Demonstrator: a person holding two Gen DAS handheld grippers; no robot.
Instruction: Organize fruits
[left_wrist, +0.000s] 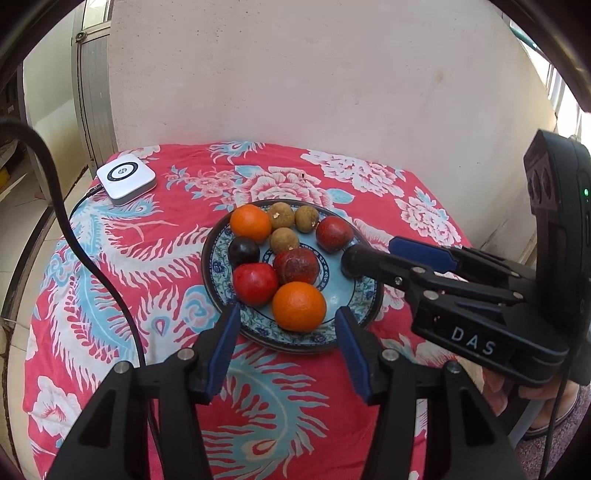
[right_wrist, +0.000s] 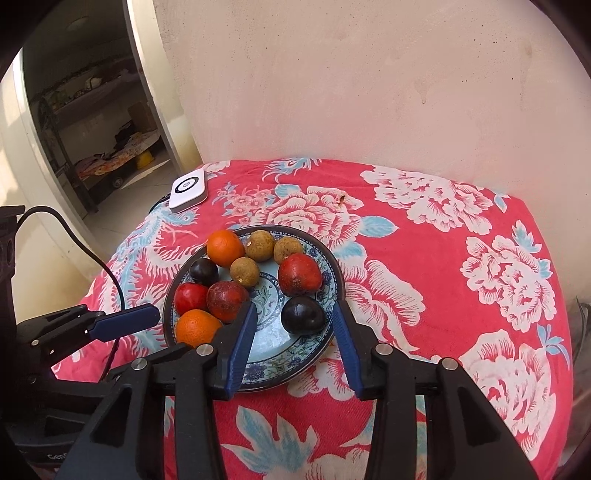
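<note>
Left wrist view: your left gripper (left_wrist: 286, 319) is hovering with jaws apart around the near orange (left_wrist: 299, 305) on the patterned plate (left_wrist: 364, 299); center it before closing. The right gripper (left_wrist: 354, 258) is reaching in; its jaw state is unclear here.

Right wrist view: your right gripper (right_wrist: 293, 317) is standing spread around a dark plum (right_wrist: 303, 315), a fruit the other view is hiding

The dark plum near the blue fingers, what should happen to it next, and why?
Probably the right hand-held gripper should ease a little forward and close on the dark plum. Its jaws are open, and the plum sits on the plate just beyond the fingertips, apart from the other fruit. The left hand-held gripper is open too, near an orange.
</note>
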